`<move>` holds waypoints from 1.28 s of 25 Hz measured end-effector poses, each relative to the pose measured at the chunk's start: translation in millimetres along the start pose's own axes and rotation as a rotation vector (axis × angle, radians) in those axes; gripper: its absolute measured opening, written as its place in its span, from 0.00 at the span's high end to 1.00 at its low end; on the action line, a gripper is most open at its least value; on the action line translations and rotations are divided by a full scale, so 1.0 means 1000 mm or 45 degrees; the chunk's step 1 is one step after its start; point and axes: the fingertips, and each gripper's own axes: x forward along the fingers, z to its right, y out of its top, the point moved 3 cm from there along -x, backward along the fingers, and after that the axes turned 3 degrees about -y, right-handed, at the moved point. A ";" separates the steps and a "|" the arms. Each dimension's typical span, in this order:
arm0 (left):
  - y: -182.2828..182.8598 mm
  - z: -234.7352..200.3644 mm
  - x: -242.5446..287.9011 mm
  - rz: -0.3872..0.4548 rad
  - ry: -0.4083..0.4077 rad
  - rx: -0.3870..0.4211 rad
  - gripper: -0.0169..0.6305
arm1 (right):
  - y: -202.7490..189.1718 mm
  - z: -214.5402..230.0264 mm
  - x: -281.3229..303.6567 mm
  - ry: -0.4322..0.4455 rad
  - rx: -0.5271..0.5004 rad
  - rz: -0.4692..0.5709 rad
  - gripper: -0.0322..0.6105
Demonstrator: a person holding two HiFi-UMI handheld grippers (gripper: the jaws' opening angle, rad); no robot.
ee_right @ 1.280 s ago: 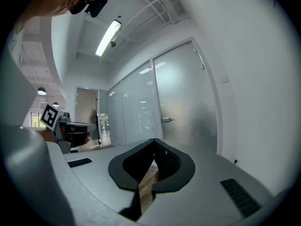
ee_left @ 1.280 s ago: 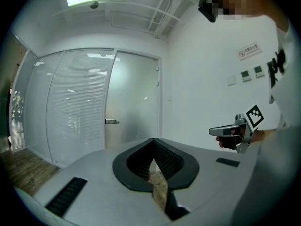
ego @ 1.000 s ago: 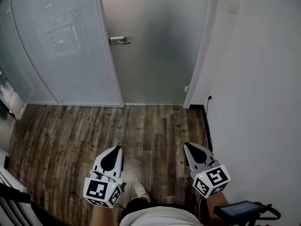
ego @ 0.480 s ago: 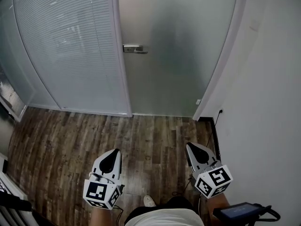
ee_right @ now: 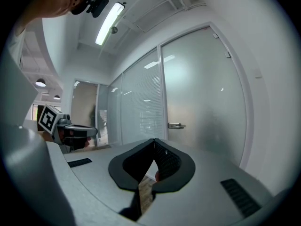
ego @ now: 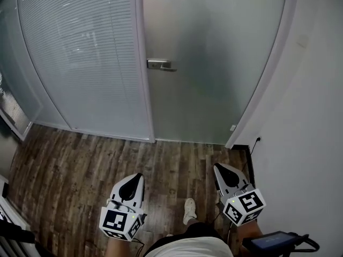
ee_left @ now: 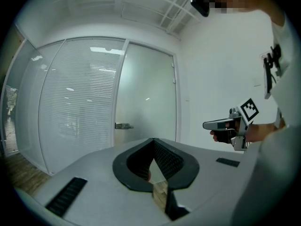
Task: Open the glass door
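Note:
The frosted glass door stands closed ahead, with a metal lever handle at its left edge. My left gripper and right gripper are held low over the wooden floor, side by side, pointing at the door and well short of it. Both are shut with nothing between the jaws. In the left gripper view the left gripper points toward the handle, far ahead. From the right gripper the handle shows slightly right of centre.
A glass panel with blinds adjoins the door on the left. A white wall runs close along the right, with a socket low down. The person's shoe is on the wooden floor between the grippers.
The person has stepped toward the door. The door and its handle now look closer in the head view, and both grippers came forward with the body, still shut.

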 end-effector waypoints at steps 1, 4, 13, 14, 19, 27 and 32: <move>0.002 -0.003 0.008 0.003 0.004 0.002 0.97 | 0.001 0.005 0.009 0.003 0.001 0.007 0.95; 0.008 -0.015 0.038 0.007 0.016 0.004 0.97 | 0.005 0.024 0.036 0.015 0.003 0.021 0.95; 0.042 -0.029 0.157 0.032 0.027 0.014 0.97 | 0.027 0.119 0.115 0.025 0.008 0.050 0.95; 0.049 -0.029 0.167 0.035 0.027 0.010 0.97 | 0.033 0.127 0.121 0.029 0.010 0.050 0.95; 0.094 -0.022 0.203 0.032 0.046 -0.001 0.97 | 0.079 0.162 0.140 0.063 0.013 0.047 0.95; 0.069 -0.068 0.288 -0.015 0.057 0.036 0.97 | 0.034 0.208 0.228 0.087 0.088 0.038 0.95; 0.054 -0.068 0.317 -0.006 0.035 0.043 0.97 | 0.020 0.230 0.240 0.076 0.074 0.047 0.95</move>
